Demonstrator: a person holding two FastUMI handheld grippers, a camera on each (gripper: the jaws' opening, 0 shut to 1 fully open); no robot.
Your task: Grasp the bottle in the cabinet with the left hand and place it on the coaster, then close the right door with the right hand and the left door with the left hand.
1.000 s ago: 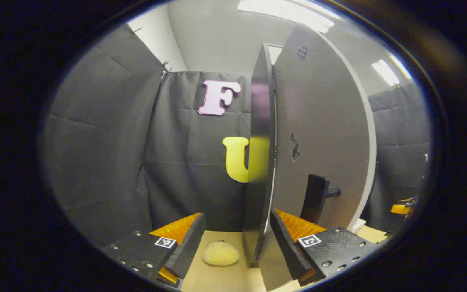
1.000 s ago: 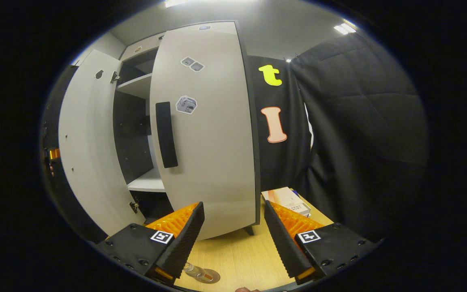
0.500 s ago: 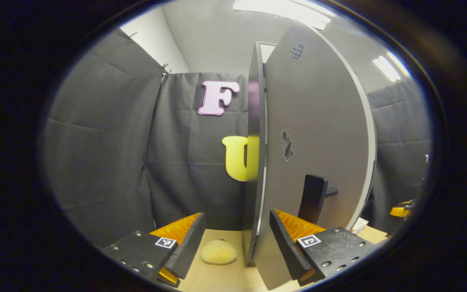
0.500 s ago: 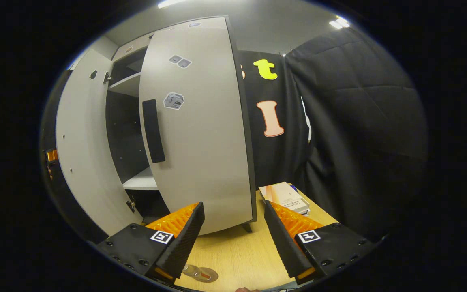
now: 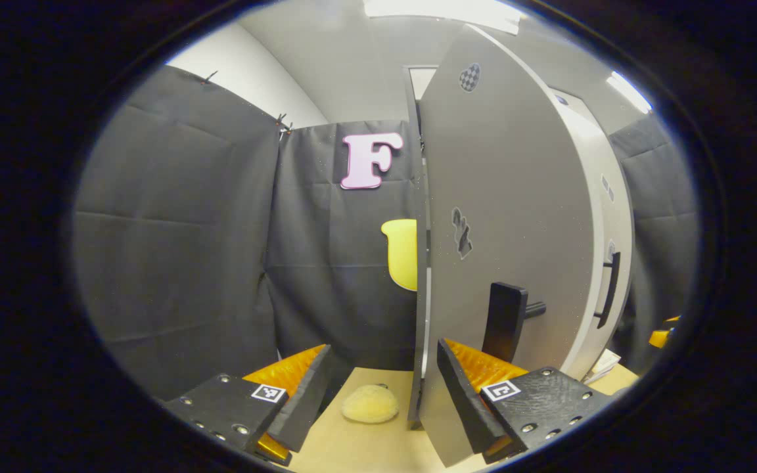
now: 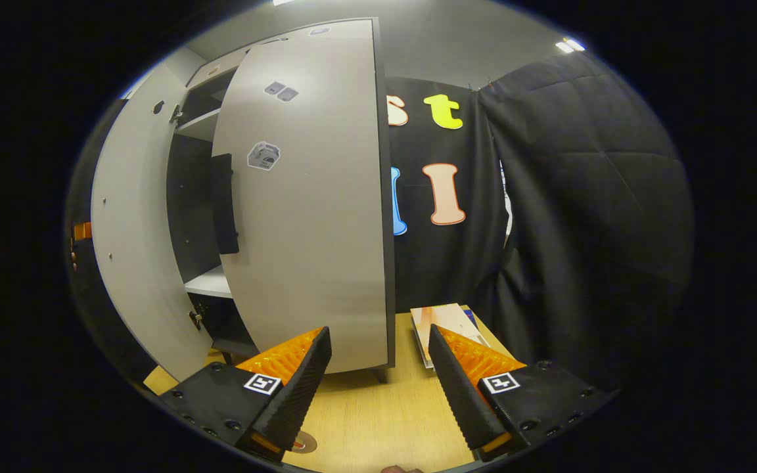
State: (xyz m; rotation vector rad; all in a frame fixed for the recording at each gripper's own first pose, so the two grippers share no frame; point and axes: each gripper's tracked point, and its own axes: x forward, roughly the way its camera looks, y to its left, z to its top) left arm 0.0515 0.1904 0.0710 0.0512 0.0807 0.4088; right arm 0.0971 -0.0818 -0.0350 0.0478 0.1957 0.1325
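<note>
Pale grey left door (image 5: 503,217), black handle at 5 o'clock, stands ajar; left gripper (image 5: 378,387) jaws spread. Right gripper (image 6: 378,387) jaws spread facing right door (image 6: 313,217); perhaps the coaster (image 6: 303,443) at 6 o'clock

Black cloth walls (image 5: 175,243), ceiling lights (image 5: 441,8)

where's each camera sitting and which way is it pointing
Left gripper view: rides the left gripper, open, facing the left door's edge and handle, a sponge on the table.
Right gripper view: rides the right gripper, open, facing the right door and a book.
Shared: both doors, the cabinet, the table.
</note>
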